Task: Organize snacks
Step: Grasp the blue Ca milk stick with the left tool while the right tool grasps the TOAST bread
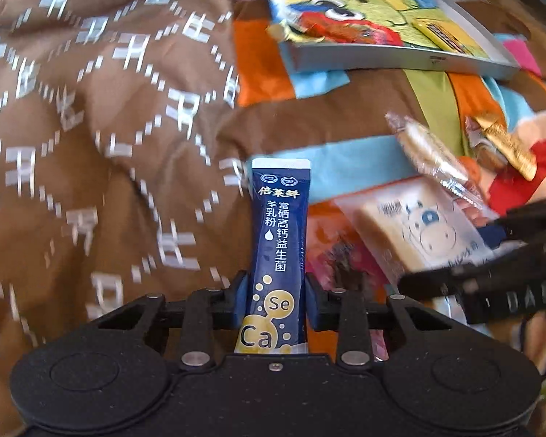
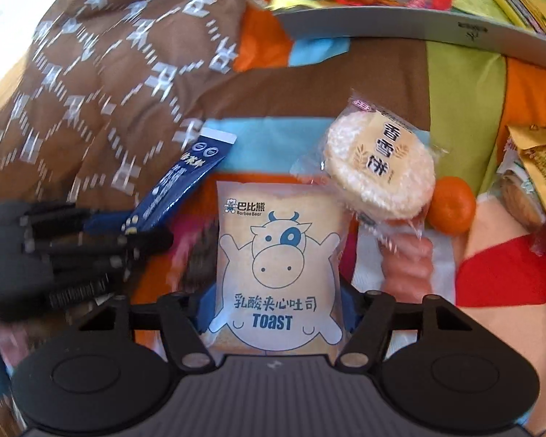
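Blue pads of the left gripper (image 1: 276, 300) pinch a navy sachet (image 1: 278, 251) near its bottom end, upright over the brown quilt (image 1: 91, 145). The right gripper (image 2: 277, 311) clamps a toast pack (image 2: 278, 266) at its lower edge. At 2 o'clock from the toast lies a rice cracker (image 2: 380, 167), a tangerine (image 2: 453, 205) just beside it; a tray (image 2: 382, 32) sits at 12

Toast packet (image 2: 278, 266) clamped in right gripper (image 2: 276, 306), rice cracker packet (image 2: 380, 167) just right beyond it, orange (image 2: 453, 204) beside that, powder stick (image 1: 278, 251) held by left gripper (image 1: 276, 298) to the left, tray (image 1: 393, 60) farther behind
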`<state>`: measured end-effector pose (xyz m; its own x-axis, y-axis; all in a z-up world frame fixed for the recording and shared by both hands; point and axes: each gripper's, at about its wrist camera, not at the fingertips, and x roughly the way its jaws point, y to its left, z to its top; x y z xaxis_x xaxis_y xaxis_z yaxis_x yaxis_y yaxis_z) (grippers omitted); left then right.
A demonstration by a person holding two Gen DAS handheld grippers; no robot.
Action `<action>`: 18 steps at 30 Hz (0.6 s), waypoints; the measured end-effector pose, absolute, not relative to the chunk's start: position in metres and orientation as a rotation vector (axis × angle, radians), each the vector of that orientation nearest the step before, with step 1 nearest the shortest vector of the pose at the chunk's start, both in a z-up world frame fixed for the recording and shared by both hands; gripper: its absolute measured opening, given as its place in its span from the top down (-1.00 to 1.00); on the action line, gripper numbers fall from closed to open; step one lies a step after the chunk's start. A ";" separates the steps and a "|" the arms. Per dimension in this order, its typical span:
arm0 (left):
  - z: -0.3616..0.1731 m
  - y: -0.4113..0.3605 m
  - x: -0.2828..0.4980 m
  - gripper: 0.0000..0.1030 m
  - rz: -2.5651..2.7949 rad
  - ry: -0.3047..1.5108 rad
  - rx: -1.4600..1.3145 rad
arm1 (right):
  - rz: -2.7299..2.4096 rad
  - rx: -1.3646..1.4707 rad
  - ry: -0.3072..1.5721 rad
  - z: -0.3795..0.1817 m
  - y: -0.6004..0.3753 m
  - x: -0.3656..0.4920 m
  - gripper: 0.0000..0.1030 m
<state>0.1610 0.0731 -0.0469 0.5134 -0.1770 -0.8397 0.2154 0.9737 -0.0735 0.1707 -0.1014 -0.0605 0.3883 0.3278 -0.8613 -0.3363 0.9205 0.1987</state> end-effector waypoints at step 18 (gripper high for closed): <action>-0.052 0.028 0.108 0.09 -0.310 1.099 0.093 | 0.566 -0.517 0.905 -0.070 -0.090 0.080 -0.56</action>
<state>0.1082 0.0278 -0.0519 0.4162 -0.2008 -0.8868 0.2924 0.9531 -0.0785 0.0797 -0.0905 -0.0703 0.4939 0.2341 -0.8374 -0.6499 0.7392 -0.1767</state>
